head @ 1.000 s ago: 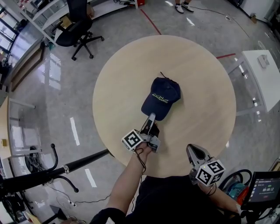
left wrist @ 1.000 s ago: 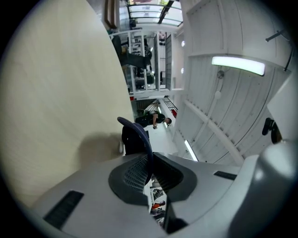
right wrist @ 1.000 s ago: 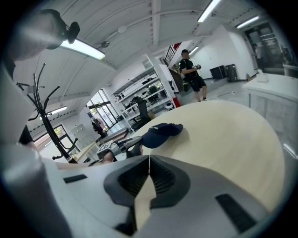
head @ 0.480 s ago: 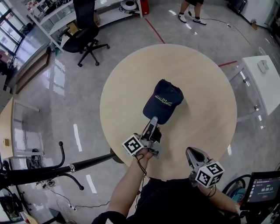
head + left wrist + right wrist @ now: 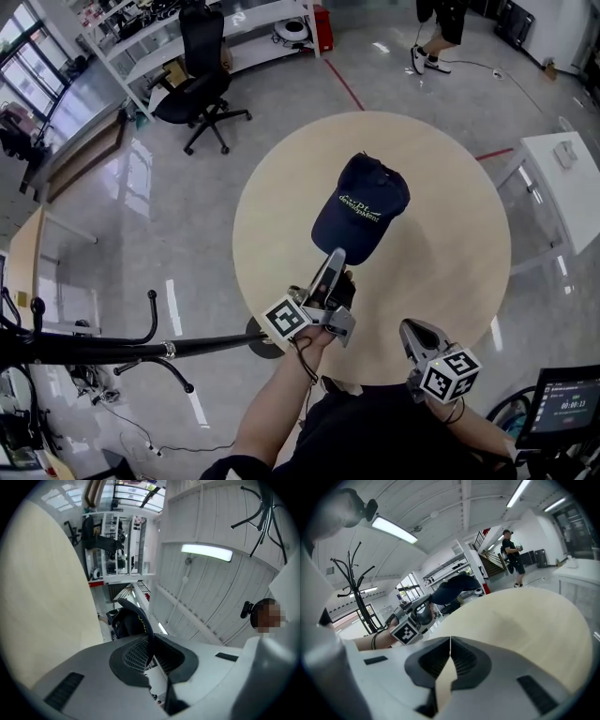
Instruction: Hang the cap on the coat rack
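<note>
The left hand-held gripper (image 5: 335,255) (image 5: 149,645) has its jaws pinched narrow on the brim of the cap (image 5: 362,204) (image 5: 136,616), and the thin brim edge runs right down the line where the pads meet. The cap is dark blue with pale lettering across the front. It hangs out from the jaws above the middle of the table (image 5: 445,234), and in the right gripper view it is clear of the table top.

The right hand-held gripper (image 5: 411,328) (image 5: 450,641) sits over the near edge of the table, with its jaws closed tip to tip and nothing between them (only bare table shows past them).

The coat rack (image 5: 112,352) (image 5: 359,588) is black with curved hooks and stands off the table's left side, well apart from the cap. Beyond the far left of the table stand a black office chair (image 5: 201,89) and white shelving (image 5: 187,33). A person (image 5: 441,28) (image 5: 513,557) stands on the floor past the table's far edge.
</note>
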A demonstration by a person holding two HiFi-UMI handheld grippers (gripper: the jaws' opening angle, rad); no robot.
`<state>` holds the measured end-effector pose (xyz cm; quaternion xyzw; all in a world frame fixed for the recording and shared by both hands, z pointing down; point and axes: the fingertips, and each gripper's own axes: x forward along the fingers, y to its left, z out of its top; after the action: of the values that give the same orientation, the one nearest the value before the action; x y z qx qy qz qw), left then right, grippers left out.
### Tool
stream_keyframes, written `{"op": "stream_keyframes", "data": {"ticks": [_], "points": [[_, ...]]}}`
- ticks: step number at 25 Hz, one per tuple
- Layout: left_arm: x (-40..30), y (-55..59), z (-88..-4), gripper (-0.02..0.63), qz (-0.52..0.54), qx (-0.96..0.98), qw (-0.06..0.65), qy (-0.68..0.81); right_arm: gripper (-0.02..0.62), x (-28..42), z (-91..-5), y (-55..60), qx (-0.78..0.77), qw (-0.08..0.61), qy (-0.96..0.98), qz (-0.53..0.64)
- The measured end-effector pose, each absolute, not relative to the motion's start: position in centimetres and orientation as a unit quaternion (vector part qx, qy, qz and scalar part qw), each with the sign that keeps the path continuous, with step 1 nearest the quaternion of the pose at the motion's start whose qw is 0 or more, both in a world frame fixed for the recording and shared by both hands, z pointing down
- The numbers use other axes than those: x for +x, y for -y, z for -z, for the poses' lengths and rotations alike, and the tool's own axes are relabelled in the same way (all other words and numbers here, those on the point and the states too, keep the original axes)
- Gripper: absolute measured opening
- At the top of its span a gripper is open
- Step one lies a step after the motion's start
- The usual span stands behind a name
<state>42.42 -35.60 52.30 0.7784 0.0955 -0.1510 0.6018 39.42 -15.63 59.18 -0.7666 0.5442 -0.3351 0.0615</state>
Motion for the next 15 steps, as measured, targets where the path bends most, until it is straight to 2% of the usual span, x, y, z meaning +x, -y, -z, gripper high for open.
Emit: {"op": "stream_keyframes", "data": {"ticks": [15], "points": [[36.0,35.9,-38.9,0.029,0.254,0.790,0.533,-0.164,0.005,34.6,-56.7,17.6,-0.761,0.050,-0.573,0.299]]}}
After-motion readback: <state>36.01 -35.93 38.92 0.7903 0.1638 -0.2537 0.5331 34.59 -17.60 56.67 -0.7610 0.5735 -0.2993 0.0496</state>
